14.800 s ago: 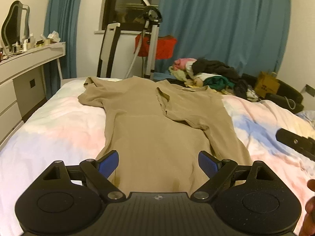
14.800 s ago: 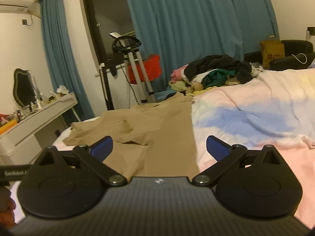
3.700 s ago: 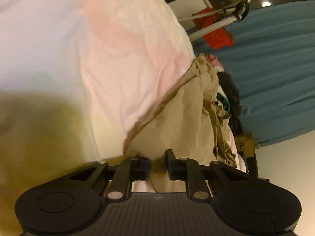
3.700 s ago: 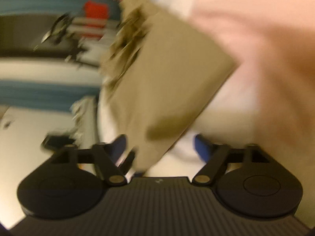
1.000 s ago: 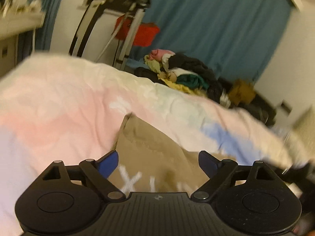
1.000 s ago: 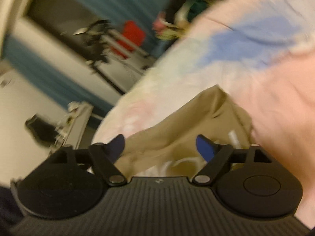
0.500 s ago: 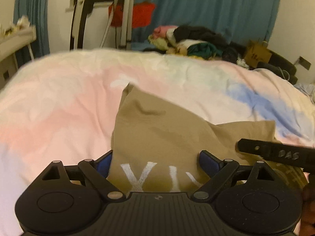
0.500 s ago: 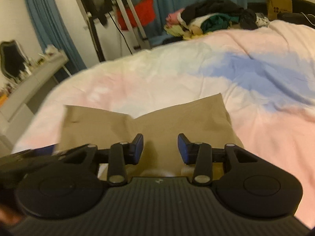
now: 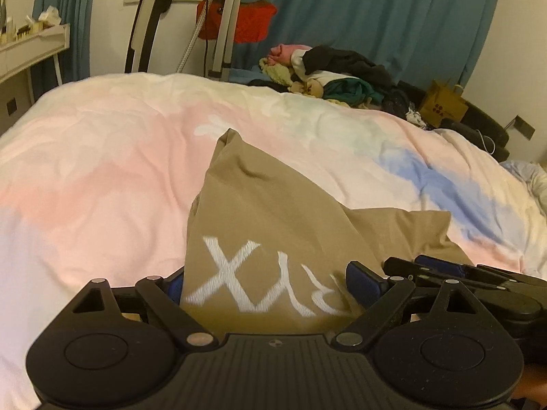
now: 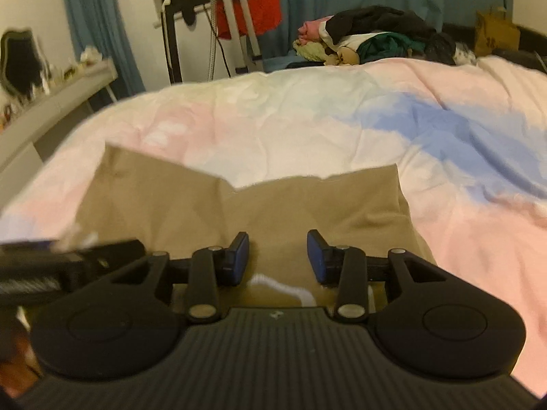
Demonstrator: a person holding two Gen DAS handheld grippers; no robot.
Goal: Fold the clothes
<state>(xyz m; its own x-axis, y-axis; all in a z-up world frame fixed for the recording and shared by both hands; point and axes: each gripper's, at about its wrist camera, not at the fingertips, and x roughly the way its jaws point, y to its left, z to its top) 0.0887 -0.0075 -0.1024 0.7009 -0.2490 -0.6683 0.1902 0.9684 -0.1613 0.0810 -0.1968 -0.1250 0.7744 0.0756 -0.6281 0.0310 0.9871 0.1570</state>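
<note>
Fingers, left gripper [image 9: 270, 287]: spread wide, blue pads on either side of the folded tan garment [image 9: 273, 225], nothing pinched.
Fingers, right gripper [image 10: 277, 260]: partly parted, blue pads [image 10: 241, 256] with a gap between them, over the tan cloth, no visible pinch.
Garment: folded tan piece lying on the bed duvet [image 9: 102, 177] near its near edge; white lettering [image 9: 239, 283] faces up at the end closest to the left gripper.
Garment shape: two far corners point toward the far edge of the bed, with a notch between them in the right wrist view.
Grippers: side by side, right gripper's fingers visible at the right of the left wrist view [image 9: 441, 268].
Far edge of bed: clothes pile [image 9: 328, 71] beyond it, in front of the blue curtain [image 9: 376, 17].
Left side: white dresser [image 10: 58, 102], blurred.
</note>
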